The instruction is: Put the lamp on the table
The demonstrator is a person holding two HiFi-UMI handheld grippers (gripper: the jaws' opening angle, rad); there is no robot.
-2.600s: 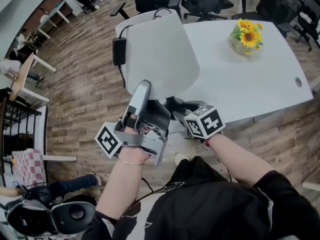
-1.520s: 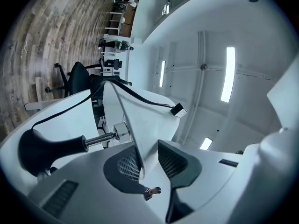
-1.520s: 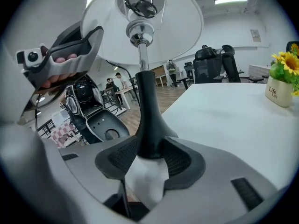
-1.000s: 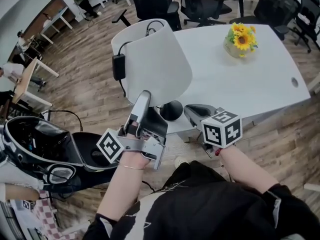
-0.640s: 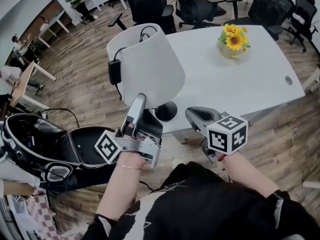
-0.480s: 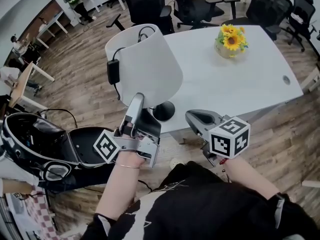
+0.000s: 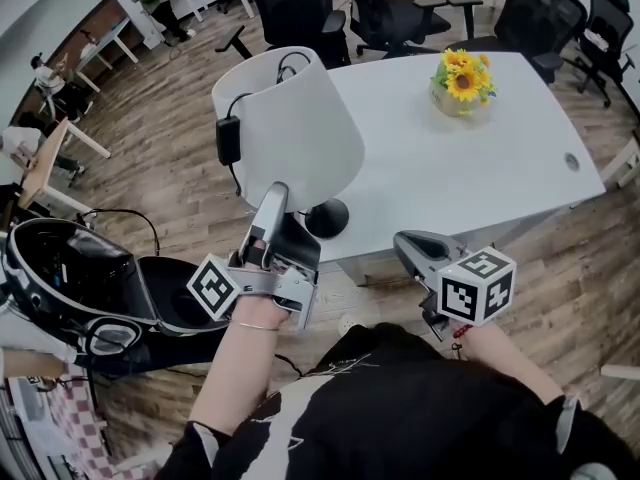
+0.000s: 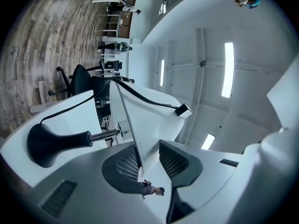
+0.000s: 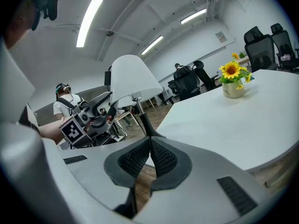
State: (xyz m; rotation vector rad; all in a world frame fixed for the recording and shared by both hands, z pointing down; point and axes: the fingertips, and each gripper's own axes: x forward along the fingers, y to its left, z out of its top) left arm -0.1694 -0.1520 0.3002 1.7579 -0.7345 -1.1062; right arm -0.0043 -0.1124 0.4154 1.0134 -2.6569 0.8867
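My right gripper (image 7: 405,242) has drawn back from the black round base (image 7: 327,218) of the white cone-shaded lamp (image 7: 295,133), jaws closed on nothing, because the lamp now stands on the near left corner of the white oval table (image 7: 480,178). My left gripper (image 7: 279,192) has just been opening its jaws. The shade's rim lies loosely between them, which I judge to be a last steadying before letting go.

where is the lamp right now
In the head view the lamp stands on the near left corner of the white table, well left of the sunflower pot; its shade rim is between the left gripper's jaws, which have just been opening.
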